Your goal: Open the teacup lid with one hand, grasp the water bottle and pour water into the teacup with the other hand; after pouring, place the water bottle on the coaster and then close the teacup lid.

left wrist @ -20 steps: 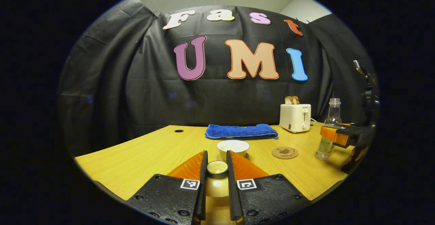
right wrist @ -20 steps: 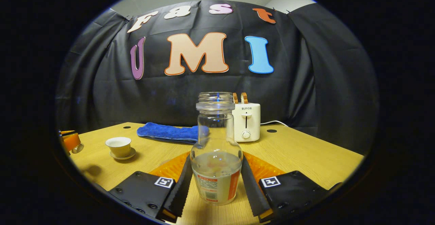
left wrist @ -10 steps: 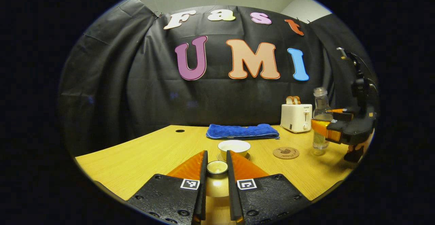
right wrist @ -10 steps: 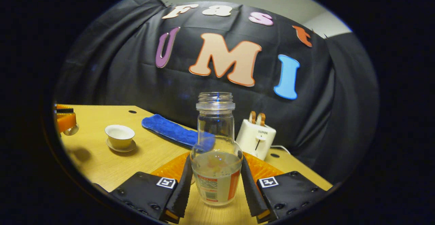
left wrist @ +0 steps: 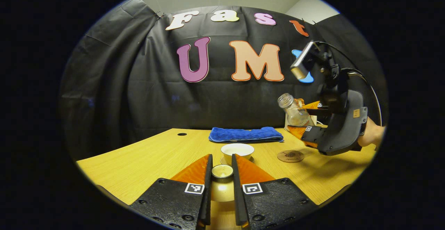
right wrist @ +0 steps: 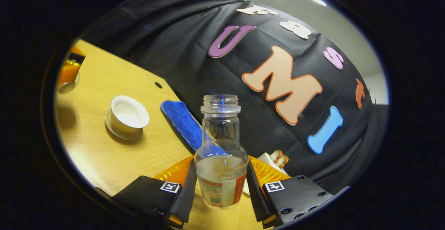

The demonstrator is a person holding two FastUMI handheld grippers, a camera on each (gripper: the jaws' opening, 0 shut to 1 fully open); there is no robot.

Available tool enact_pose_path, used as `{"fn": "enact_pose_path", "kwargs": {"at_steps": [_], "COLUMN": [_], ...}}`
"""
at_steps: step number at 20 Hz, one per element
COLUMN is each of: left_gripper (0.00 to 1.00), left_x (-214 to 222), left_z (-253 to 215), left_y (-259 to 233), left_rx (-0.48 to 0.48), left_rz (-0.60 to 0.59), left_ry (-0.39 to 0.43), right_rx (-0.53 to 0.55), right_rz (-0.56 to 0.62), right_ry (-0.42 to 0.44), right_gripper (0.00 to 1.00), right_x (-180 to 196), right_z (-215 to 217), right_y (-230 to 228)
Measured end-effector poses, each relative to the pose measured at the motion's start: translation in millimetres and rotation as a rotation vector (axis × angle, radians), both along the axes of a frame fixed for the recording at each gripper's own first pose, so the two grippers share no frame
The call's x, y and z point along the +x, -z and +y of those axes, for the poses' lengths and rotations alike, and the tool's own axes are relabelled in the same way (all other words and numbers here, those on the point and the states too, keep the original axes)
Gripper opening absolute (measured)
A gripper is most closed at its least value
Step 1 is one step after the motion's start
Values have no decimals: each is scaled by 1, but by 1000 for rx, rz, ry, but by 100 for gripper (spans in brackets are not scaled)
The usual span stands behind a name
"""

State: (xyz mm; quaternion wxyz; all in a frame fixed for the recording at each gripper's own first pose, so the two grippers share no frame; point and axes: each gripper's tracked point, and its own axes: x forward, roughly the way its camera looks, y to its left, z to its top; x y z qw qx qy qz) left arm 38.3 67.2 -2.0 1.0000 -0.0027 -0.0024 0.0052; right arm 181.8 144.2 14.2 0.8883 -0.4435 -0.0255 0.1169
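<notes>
Now the water bottle [right wrist: 221,153], uncapped and about a third full, is off the table [left wrist: 153,153] and tilted, mouth leaning toward the teacup [left wrist: 237,150]. Right gripper [right wrist: 221,185] pinches it low on the body, one finger on each side of the labelled part; grip looks firm. Holding low leaves the neck free for pouring. In the left gripper view the bottle hangs above the coaster [left wrist: 290,156], not yet over the cup. No water at the mouth yet.

Teacup sits open on its saucer [right wrist: 120,132], mid-table, interior looks empty. Its lid [left wrist: 222,171] is pinched between the fingers of the left gripper [left wrist: 221,181], held just in front of the cup and to the near side, presumably to keep it out of the pour path yet close for putting back.

Coaster lies bare, right of the cup, ready to take the bottle afterwards. Behind: folded blue towel [left wrist: 245,134], and a white toaster [right wrist: 271,160] partly hidden.

Judgement: pouring step, approach phase. Bottle needs carrying leftward over the cup before further tilt; risk is spilling short onto the table.
</notes>
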Motion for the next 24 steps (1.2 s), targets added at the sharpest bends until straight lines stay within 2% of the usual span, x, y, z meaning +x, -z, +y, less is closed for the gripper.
{"fn": "enact_pose_path", "kwargs": {"at_steps": [4, 8, 16, 24], "left_gripper": [25, 25, 25, 25], "left_x": [-3, -6, -10, -12], "left_z": [7, 11, 18, 24], "left_y": [1, 1, 2, 2], "left_rx": [0, -1, -3, -5], "left_rz": [-1, 0, 0, 1], "left_ry": [-8, -11, -17, -30], "right_rx": [-225, -380, -567, -712], "right_rz": [-27, -45, -91, -109], "right_ry": [-83, -134, -243, -295], "right_gripper": [73, 73, 73, 72], "right_x": [6, 10, 11, 12], "right_z": [25, 37, 59, 64], "right_y": [11, 18, 21, 19]}}
